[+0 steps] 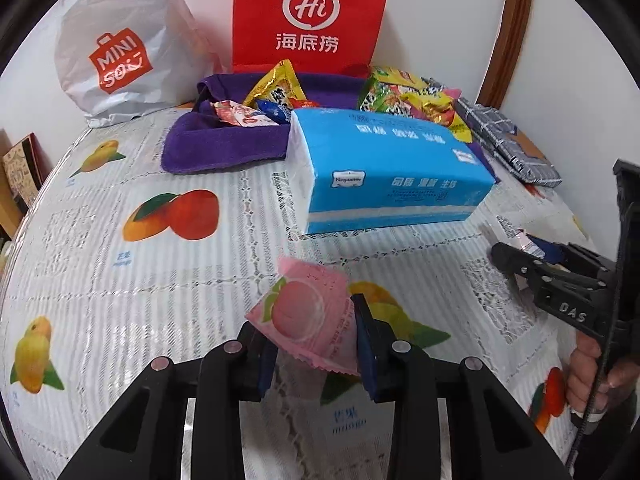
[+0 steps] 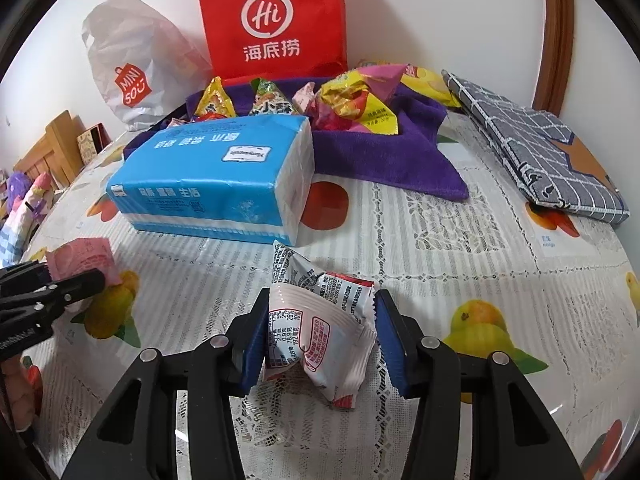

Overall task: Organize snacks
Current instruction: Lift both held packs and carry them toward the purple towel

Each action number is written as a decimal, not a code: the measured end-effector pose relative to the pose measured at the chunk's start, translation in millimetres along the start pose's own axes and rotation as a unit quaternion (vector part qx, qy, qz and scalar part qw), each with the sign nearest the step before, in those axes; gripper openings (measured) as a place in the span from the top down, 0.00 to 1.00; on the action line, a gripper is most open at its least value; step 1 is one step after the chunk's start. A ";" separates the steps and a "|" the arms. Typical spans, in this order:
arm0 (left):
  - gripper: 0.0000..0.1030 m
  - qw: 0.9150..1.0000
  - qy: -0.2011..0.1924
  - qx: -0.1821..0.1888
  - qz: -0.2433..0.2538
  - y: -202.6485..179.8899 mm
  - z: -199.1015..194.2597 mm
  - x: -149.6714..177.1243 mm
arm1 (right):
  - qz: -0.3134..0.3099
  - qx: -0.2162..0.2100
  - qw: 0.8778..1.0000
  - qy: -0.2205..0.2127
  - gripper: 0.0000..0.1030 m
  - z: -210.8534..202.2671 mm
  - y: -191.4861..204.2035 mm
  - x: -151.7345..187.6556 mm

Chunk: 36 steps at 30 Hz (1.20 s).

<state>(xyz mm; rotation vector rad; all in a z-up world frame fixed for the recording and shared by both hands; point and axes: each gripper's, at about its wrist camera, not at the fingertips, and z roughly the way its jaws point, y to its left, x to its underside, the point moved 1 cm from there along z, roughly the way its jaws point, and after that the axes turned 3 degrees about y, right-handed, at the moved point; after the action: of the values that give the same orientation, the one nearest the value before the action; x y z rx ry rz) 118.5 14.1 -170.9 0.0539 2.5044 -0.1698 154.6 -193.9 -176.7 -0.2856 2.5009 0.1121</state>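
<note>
Snacks, two of them off the pile: one pink peach packet (image 1: 308, 316) pinched between the pads of the left gripper (image 1: 316, 344), one white packet with red print (image 2: 320, 336) sitting between the pads of the right gripper (image 2: 320, 340). Left jaws narrowed onto the pink wrapper, both pads against it. Right jaws set wider, the left pad against the packet and the right pad at its serrated edge (full pressure hard to confirm). Both packets just in front of the blue tissue pack (image 1: 384, 168), above the fruit-print tablecloth (image 1: 120, 280).

Beyond the tissue pack: one purple towel (image 1: 224, 144) heaped with loose snack packets (image 2: 356, 104) (yellow, green, red and blue wrappers, too jumbled to count exactly). Behind the tissue pack, against the wall: one red paper bag (image 1: 312, 16) upright, one white plastic bag (image 1: 120, 44) to its left. Right of the tissue pack: one grey checked folded cloth (image 2: 536, 148).

One hand (image 1: 592, 376) visible at the right gripper's handle, seen from the left wrist view.
</note>
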 end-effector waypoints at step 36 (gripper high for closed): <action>0.69 0.998 -0.053 0.022 -0.010 -7.9 -70.9 -22.1 | -0.005 0.016 0.998 -0.065 0.52 -71.9 0.7 -9.6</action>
<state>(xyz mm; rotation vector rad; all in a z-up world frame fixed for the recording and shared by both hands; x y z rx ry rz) 94.2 15.8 -100.4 0.0365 2.3964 -0.2302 121.1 -202.0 -112.9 -0.2678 2.3690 0.0843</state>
